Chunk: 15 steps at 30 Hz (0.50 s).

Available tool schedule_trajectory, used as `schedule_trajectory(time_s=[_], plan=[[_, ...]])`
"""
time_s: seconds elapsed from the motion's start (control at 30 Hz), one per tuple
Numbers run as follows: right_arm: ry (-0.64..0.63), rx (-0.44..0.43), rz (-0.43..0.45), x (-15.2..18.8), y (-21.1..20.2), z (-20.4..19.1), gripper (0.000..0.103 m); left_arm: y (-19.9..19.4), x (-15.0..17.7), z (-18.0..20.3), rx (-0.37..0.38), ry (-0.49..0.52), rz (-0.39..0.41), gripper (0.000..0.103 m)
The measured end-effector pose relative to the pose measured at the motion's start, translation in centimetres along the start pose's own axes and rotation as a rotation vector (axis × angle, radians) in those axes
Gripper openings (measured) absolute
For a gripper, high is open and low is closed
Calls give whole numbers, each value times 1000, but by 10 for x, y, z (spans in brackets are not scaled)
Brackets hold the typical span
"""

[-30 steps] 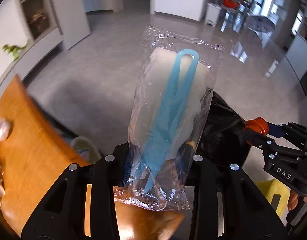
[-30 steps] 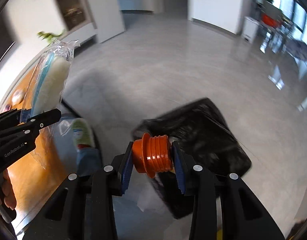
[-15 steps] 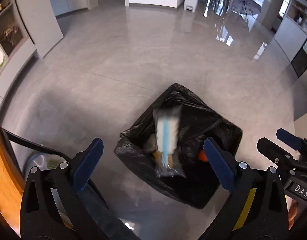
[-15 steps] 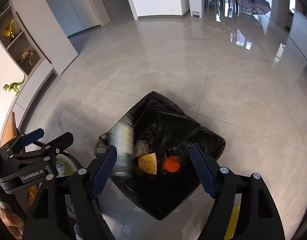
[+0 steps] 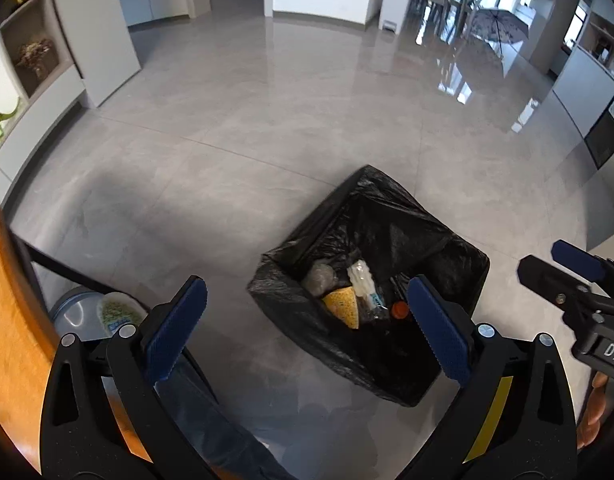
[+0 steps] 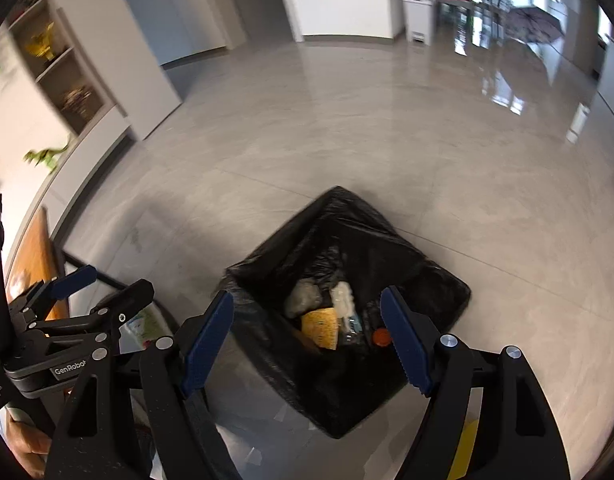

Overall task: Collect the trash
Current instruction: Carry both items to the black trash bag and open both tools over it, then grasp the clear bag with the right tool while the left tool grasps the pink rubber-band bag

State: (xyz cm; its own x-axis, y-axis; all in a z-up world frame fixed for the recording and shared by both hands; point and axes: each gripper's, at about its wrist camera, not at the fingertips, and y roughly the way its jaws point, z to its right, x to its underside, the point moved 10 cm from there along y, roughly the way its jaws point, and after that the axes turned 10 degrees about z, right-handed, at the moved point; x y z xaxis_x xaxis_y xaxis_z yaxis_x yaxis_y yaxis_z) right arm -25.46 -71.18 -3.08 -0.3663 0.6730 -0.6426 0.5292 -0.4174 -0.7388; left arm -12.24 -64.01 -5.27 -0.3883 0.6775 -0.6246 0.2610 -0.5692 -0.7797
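A bin lined with a black bag (image 5: 459,248) (image 6: 435,276) stands on the grey floor below both grippers. Inside lie the clear packet with the white sponge (image 5: 362,278) (image 6: 343,300), the orange cap (image 5: 400,310) (image 6: 381,336), a yellow wrapper (image 5: 341,306) (image 6: 320,328) and a grey crumpled lump (image 5: 318,278) (image 6: 303,300). My left gripper (image 5: 307,328) hangs open above the bin's near left rim, nothing between its blue pads (image 5: 175,330). My right gripper (image 6: 307,336) also stands open and empty over the bin. Each gripper shows at the edge of the other's view.
The orange wooden table edge (image 5: 7,320) runs along the left. Beneath it sits a grey round container (image 5: 73,314) holding a green-printed wrapper (image 5: 117,312). Shelves with a green toy dinosaur (image 5: 1,118) line the left wall. A white pedal bin (image 5: 395,10), chairs and an umbrella stand far back.
Both grippers opened and swung over the bin. The sponge packet dropped from the left gripper and the orange cap from the right; both now lie in the black bag.
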Motion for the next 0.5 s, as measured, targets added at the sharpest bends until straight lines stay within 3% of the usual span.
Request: schedule_trajectory(time_s=[0.23, 0.5], plan=[[-137, -158, -11, 12, -8, -110, 76, -66, 18, -82, -87, -87, 104, 97], [-331, -352, -55, 41, -18, -270, 76, -144, 69, -220, -311, -230, 143, 97]])
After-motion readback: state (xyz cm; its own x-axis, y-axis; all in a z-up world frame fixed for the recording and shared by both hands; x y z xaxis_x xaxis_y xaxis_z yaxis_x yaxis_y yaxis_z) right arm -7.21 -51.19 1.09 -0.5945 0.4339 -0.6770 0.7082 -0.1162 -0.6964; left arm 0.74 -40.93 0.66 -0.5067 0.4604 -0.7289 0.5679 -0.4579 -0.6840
